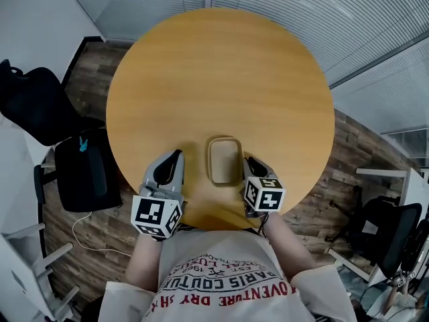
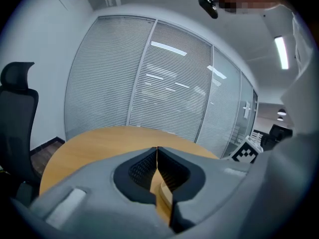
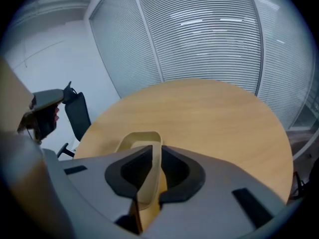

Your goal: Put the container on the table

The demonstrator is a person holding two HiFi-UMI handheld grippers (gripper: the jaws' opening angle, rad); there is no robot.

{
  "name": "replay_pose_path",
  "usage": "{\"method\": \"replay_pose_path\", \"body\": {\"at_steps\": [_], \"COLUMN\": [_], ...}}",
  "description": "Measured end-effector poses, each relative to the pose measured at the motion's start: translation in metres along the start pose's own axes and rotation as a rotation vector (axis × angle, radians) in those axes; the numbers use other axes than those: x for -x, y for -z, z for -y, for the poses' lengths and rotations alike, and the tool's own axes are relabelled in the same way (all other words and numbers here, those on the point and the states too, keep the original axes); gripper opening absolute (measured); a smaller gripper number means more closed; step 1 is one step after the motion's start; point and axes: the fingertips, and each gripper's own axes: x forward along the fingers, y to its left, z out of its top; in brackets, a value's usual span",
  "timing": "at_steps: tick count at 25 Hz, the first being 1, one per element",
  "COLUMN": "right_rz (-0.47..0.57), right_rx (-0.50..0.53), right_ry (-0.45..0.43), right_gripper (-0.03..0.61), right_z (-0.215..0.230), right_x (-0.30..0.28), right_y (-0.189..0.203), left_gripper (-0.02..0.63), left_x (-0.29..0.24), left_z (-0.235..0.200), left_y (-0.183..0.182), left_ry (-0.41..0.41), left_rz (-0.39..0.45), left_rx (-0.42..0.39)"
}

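A tan, shallow rectangular container (image 1: pixel 224 159) is over the near part of the round wooden table (image 1: pixel 221 72); I cannot tell whether it rests on the top. My right gripper (image 1: pixel 253 168) is shut on the container's right rim, and in the right gripper view the rim (image 3: pixel 149 171) runs between the jaws of that gripper (image 3: pixel 151 179). My left gripper (image 1: pixel 171 166) is just left of the container, shut and holding nothing. In the left gripper view its jaws (image 2: pixel 157 159) meet, and a bit of the container (image 2: pixel 165 193) shows below them.
Black office chairs (image 1: pixel 33 102) stand on the wood floor at the left, with more chairs (image 1: pixel 389 227) at the right. A glass wall with blinds (image 1: pixel 288 5) runs behind the table. The far side of the table (image 3: pixel 209 113) is bare wood.
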Motion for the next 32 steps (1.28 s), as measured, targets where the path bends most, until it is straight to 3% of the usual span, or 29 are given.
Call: {"method": "replay_pose_path", "body": {"at_steps": [12,20,27,32], "right_rz": [0.320,0.503,0.599,0.598], "right_rx": [0.158,0.203,0.247,0.301], "right_ry": [-0.165,-0.203,-0.189,-0.201], "right_gripper": [0.009,0.009,0.008,0.008], "right_z": [-0.039,-0.047,-0.045,-0.050], "right_x": [0.099,0.158,0.186,0.187], "right_y": [-0.079,-0.116,-0.132,-0.129], "left_gripper": [0.011,0.011,0.011,0.011], "left_x": [0.029,0.044,0.051,0.053], "left_z": [0.046,0.072,0.092,0.093], "left_y": [-0.017,-0.054,-0.074,-0.072], "left_ry": [-0.032,-0.035,-0.026,-0.040], "left_rz": [0.009,0.111,0.169,0.161], "left_rx": [-0.060,-0.117,-0.186,-0.174]}}
